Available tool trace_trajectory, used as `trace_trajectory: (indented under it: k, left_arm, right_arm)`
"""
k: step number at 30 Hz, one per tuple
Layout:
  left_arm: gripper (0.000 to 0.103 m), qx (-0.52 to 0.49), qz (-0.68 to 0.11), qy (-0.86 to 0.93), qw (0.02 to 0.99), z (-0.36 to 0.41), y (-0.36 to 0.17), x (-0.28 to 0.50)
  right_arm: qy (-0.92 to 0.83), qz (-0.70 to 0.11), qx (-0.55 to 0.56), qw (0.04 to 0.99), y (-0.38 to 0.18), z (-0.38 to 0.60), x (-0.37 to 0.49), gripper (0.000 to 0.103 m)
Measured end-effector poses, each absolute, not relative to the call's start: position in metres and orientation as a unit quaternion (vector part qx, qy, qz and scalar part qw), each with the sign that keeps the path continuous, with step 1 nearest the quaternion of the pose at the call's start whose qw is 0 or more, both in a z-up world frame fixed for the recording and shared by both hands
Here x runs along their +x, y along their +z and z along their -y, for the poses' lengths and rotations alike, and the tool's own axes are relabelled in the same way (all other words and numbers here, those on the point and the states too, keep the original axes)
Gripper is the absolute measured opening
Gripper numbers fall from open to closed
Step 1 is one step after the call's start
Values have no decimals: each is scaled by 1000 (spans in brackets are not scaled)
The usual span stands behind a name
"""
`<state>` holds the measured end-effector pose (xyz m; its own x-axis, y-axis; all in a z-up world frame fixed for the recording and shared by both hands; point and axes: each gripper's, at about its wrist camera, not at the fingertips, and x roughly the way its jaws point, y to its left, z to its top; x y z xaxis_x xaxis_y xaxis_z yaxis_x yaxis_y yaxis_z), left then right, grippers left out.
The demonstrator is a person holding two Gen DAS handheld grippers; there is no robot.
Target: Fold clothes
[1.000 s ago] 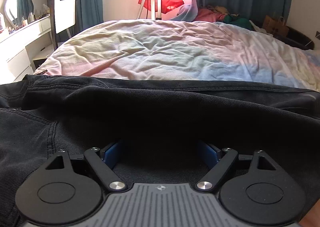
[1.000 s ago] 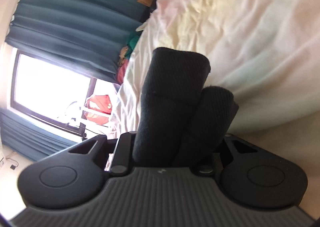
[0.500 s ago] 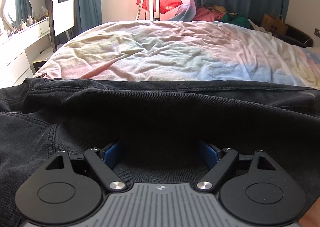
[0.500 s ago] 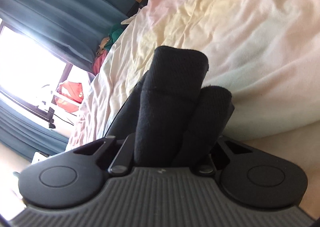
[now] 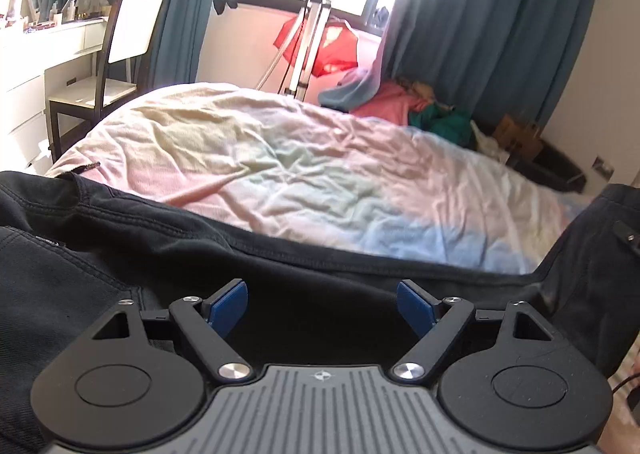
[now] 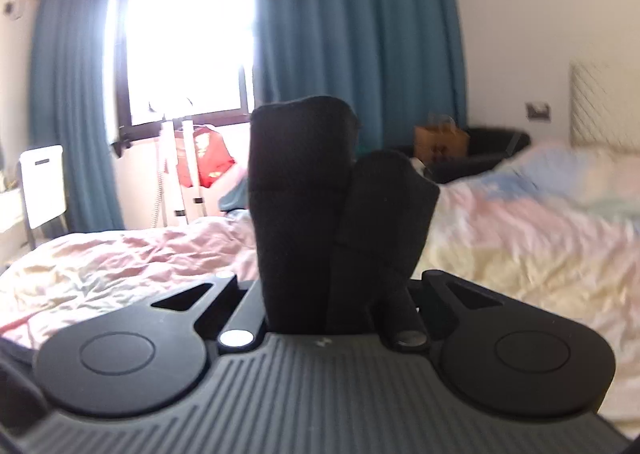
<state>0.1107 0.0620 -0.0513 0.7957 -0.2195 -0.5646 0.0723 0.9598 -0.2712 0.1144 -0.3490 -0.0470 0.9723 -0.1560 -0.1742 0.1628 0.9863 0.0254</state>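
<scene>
Left gripper (image 5: 321, 304): blue fingertips (image 5: 228, 304) sitting spread wide apart, nothing pinched between them. They are hovering low over the black jeans (image 5: 100, 278), which are lying across the near edge of the bed (image 5: 280, 158). Seam and stitching are showing on the left side of the left wrist view; the fabric is rising up again at the right edge of the frame (can't tell whether the fingertips are touching the cloth or just above it).

Right gripper (image 6: 340, 214): fingers are pinching a bunched fold of the same black jeans (image 6: 304, 194), and the fabric is standing up between them in two thick rolls, hiding the tips. The fold is being held up above the crumpled pastel sheet (image 6: 520, 234).

Background: teal curtains (image 6: 352, 22) are hanging on both sides of a bright window (image 6: 188, 26), a red garment (image 5: 332, 42) is hanging on a metal stand (image 5: 308, 30), a white chair (image 5: 132, 26) is sitting at the left by a white desk (image 5: 36, 54), and a pile of clothes (image 5: 400, 106) is lying past the far side of the bed.
</scene>
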Motion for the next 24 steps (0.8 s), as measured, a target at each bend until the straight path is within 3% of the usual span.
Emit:
trace_trajectory:
  k: [5,11,14,21,24]
  left_arm:
    - [84,-213,-262,-76,938,-106,-32,97]
    - [84,-261,-266,-73,925,-142,-31,86]
    - [84,-273,-260,-79,923,-149,-30,79]
    - [84,-283,-233,-92,926,-157,-21,70]
    - [84,-275,-237,-89,927,-156,-23,71]
  right_arm:
    - [45,-61,-95,993,-46,224,96,12]
    - [148,-152,-227,951,-138,116,75,12]
    - [140,-165,-226,950,-158,112,69,12]
    - [166,-109,-178,964,-97,86,75,12]
    - [210,-134,-182,951,-111,65,69,13]
